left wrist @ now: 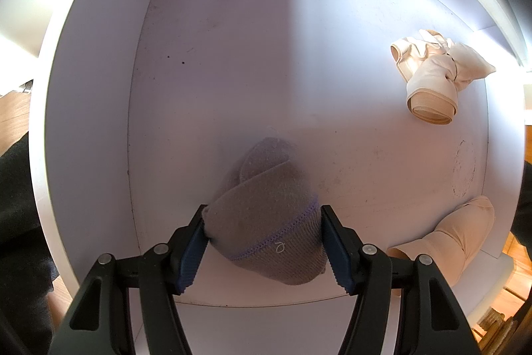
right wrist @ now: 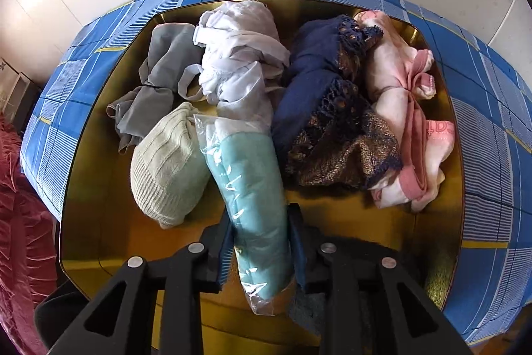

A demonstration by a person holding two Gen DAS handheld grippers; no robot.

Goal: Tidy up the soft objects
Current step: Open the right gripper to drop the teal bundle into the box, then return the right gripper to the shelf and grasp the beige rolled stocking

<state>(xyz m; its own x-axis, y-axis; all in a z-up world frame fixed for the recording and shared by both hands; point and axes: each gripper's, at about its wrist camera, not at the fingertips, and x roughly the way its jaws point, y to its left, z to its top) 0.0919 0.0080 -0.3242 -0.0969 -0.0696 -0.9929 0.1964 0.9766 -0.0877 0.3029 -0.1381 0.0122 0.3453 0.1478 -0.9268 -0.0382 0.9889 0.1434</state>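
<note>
Left gripper (left wrist: 262,235), pointing straight down into a white drawer (left wrist: 99,88). Its fingers (left wrist: 191,250) stand on either side of a grey knitted sock bundle (left wrist: 266,222) with a purple stitched band; pads press against both flanks, so the bundle is gripped. The bundle rests on the drawer floor at the near edge. Two beige items in the same drawer: a knotted beige garment (left wrist: 439,72) far right, and a beige rolled stocking (left wrist: 455,235) near right, well apart from the grey one.

Right gripper (right wrist: 262,242), over a gold tray (right wrist: 99,222) on a blue checked bedspread (right wrist: 492,155). A teal cloth in clear plastic wrap (right wrist: 256,198) lies between the fingers; whether the pads press on it, cannot tell. Beside it: pale green ribbed knit (right wrist: 166,165), grey cloth (right wrist: 156,88), white cloth (right wrist: 239,62), navy lace cloth (right wrist: 326,108), pink cloth (right wrist: 409,122).
</note>
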